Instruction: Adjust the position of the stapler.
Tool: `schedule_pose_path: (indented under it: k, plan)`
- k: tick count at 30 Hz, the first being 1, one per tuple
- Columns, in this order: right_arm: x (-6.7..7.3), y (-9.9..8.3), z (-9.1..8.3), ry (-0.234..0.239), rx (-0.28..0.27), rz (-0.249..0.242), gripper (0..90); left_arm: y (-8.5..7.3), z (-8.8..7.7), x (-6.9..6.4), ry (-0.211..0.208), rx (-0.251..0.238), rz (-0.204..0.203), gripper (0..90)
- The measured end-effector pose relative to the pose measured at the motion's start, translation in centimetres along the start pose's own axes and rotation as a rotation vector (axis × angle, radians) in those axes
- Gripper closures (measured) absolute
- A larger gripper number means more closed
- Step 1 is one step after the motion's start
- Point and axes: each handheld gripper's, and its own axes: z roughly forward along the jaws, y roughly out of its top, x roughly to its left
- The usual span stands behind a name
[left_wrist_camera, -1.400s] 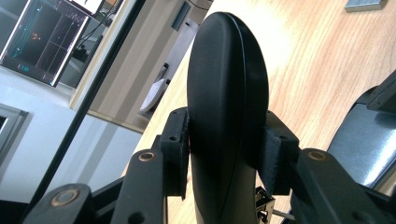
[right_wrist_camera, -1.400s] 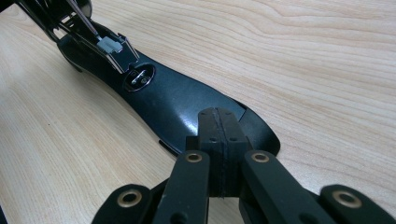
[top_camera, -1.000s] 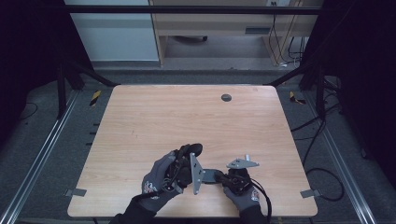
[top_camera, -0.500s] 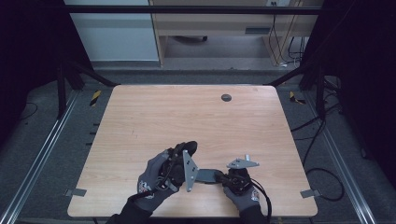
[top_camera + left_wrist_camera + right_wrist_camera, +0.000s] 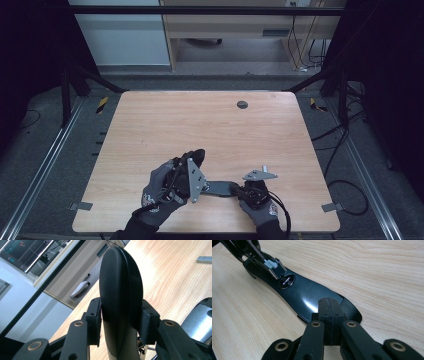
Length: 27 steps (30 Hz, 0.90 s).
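Lying flat on the wooden table (image 5: 210,125), near its front edge, a long glossy black plastic piece (image 5: 307,293) stretches between the two gloved hands; the high view shows it as a dark strip (image 5: 220,188). An oval inset with two small screws (image 5: 287,282) sits in its upper face, and its wide rounded end points toward the right gripper (image 5: 327,307). That gripper's jaws are pressed pad to pad, with nothing visible between them, and their tips sit right at the wide end of the piece. The right hand (image 5: 257,205) rests low on the table behind it.

The left gripper (image 5: 121,315) is clamped on a black oval part (image 5: 121,277) that stands up between its pads (image 5: 96,312), squeezed from both sides. Whether this oval part is joined to the long piece cannot be told. In the high view the left hand (image 5: 162,187) holds its gripper (image 5: 196,159) tilted upward, its grey plate facing right.

Well away, toward the far edge, a small dark round grommet (image 5: 242,104) is set in the tabletop.
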Motion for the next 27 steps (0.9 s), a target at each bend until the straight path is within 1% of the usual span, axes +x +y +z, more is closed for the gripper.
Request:
schedule_pose_path:
  k: [6, 13, 20, 27]
  plan:
    - [0.0, 0.0, 0.0, -0.003, -0.001, -0.004, 90.0, -0.2, -0.3, 0.4, 0.005, 0.0, -0.018, 59.2]
    - [0.0, 0.0, 0.0, -0.001, 0.0, -0.003, 90.0, -0.6, -0.5, 1.0, 0.007, -0.009, -0.05, 59.1]
    - [0.0, 0.0, 0.0, 0.001, -0.001, -0.004, 90.0, -0.9, -0.8, 1.5, 0.012, -0.009, -0.065, 59.0]
    - [0.0, 0.0, 0.1, 0.003, -0.001, 0.001, 90.0, -1.2, -1.1, 2.0, 0.018, -0.013, -0.091, 58.9]
